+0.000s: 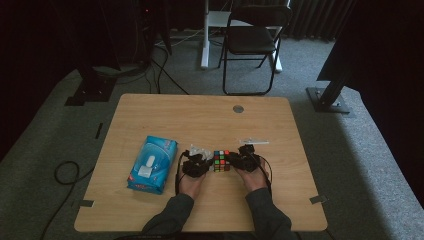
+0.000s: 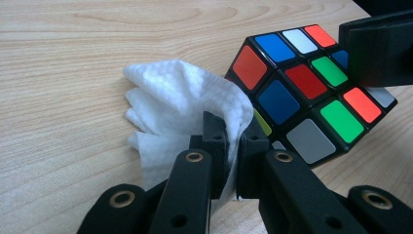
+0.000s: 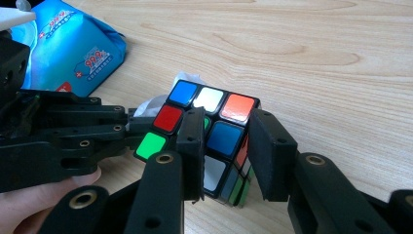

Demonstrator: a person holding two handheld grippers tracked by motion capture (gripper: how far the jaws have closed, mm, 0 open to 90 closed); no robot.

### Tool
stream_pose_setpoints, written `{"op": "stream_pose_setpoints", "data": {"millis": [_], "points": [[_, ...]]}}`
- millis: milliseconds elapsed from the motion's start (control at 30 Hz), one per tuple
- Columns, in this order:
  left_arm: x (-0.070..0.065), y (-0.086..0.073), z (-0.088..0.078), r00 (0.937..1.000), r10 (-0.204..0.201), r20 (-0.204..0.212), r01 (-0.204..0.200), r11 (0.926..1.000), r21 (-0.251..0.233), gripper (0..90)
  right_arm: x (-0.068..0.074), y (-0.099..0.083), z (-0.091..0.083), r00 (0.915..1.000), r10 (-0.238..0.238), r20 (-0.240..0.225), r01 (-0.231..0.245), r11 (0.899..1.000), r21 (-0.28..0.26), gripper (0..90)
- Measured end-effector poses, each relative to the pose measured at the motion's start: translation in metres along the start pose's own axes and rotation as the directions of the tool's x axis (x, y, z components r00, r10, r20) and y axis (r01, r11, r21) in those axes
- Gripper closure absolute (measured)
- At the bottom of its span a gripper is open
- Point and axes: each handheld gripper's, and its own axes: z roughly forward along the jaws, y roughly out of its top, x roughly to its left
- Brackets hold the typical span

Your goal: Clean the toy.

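Faintly, wipes pack (image 3: pixel 73 53), maybe "999" logo

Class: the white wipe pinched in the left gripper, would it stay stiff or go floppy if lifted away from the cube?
Probably floppy: the wipe is crumpled and folds around the left gripper. Likely light, since its thin creased layers bunch loosely against the cube.

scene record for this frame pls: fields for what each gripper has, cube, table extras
left gripper: shut on wipe, wipe against cube
right gripper: shut on cube, cube tilted on an edge
cube: mixed colours, unsolved
wipe pack: blue, flat on table, left of the hands
table: light wood
strip: small white piece just past the right gripper
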Motion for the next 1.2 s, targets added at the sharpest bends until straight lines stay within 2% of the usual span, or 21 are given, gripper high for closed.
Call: {"op": "stream_pose_setpoints", "data": {"millis": [167, 333, 400, 433, 533, 700, 800, 933, 1200], "points": [[0.0, 0.0, -0.002, 1.0, -0.005, 0.005, 0.005, 0.9999, -0.011, 85.2, -0.001, 0.0, 0.0, 1.0, 0.001, -0.006, -0.001, 1.0, -0.002, 67.8], [-0.001, 0.009, -0.016, 1.0, -0.001, 0.001, 0.001, 0.9971, -0.076, 85.0, -0.001, 0.0, 0.0, 1.0, 0.002, -0.006, -0.002, 1.0, -0.003, 67.8], [-0.001, 0.009, -0.016, 1.0, -0.001, 0.001, 0.001, 0.9971, -0.076, 85.0, -0.001, 0.0, 0.0, 1.0, 0.002, -0.006, -0.002, 1.0, -0.003, 67.8], [-0.002, 0.014, -0.025, 0.9999, 0.001, 0.013, 0.001, 0.9946, -0.104, 84.9, -0.001, 0.0, 0.0, 1.0, 0.002, -0.006, -0.002, 1.0, -0.003, 67.8], [-0.004, 0.018, -0.032, 0.9996, 0.006, 0.029, -0.003, 0.9923, -0.124, 84.9, -0.001, 0.0, 0.0, 1.0, 0.002, -0.006, -0.002, 1.0, -0.003, 67.8], [-0.01, 0.018, -0.035, 0.9982, 0.018, 0.057, -0.012, 0.9936, -0.113, 84.8, -0.001, 0.0, 0.0, 1.0, 0.004, -0.007, -0.004, 1.0, -0.004, 67.8], [-0.011, 0.017, -0.034, 0.998, 0.02, 0.06, -0.014, 0.9945, -0.104, 84.8, -0.001, -0.001, 0.0, 1.0, 0.005, -0.007, -0.005, 1.0, -0.004, 67.8], [-0.01, 0.009, -0.029, 0.9979, 0.001, 0.065, 0.003, 0.9976, -0.069, 84.8, -0.001, -0.001, 0.0, 1.0, 0.005, -0.008, -0.005, 1.0, -0.004, 67.9], [-0.008, 0.002, -0.022, 0.9979, -0.019, 0.062, 0.022, 0.999, -0.039, 85.0, -0.001, -0.001, 0.0, 0.9999, 0.007, -0.007, -0.007, 1.0, -0.007, 68.0]]}}
